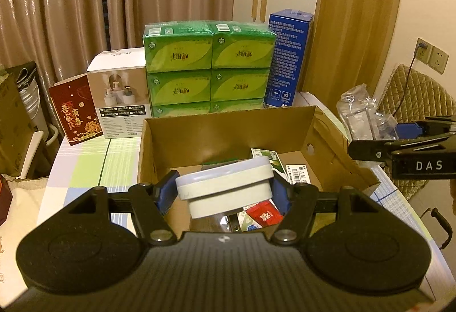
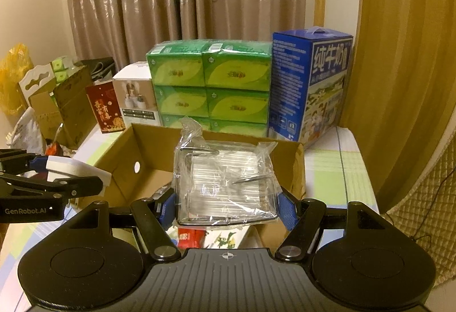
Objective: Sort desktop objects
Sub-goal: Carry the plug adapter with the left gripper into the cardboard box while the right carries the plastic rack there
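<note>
My left gripper (image 1: 225, 192) is shut on a white rounded box (image 1: 225, 183), held tilted above the open cardboard box (image 1: 327, 141). Inside that carton lie a red packet (image 1: 263, 215), a labelled white item (image 1: 296, 171) and a green-printed pack (image 1: 263, 154). My right gripper (image 2: 228, 203) is shut on a clear plastic package (image 2: 225, 178) holding a transparent ridged item, over the same cardboard box (image 2: 142, 146). In the left wrist view the right gripper (image 1: 410, 138) shows at the right edge with the clear package (image 1: 362, 109). The left gripper (image 2: 54, 183) and white box (image 2: 77, 169) appear at the left of the right wrist view.
Behind the carton stand stacked green tissue packs (image 1: 209, 67), a blue milk carton (image 2: 310, 84), a white product box (image 1: 119, 95) and a red box (image 1: 75, 112). The checked tablecloth (image 1: 85, 163) covers the table. Curtains hang behind; more cartons (image 2: 62, 104) sit left.
</note>
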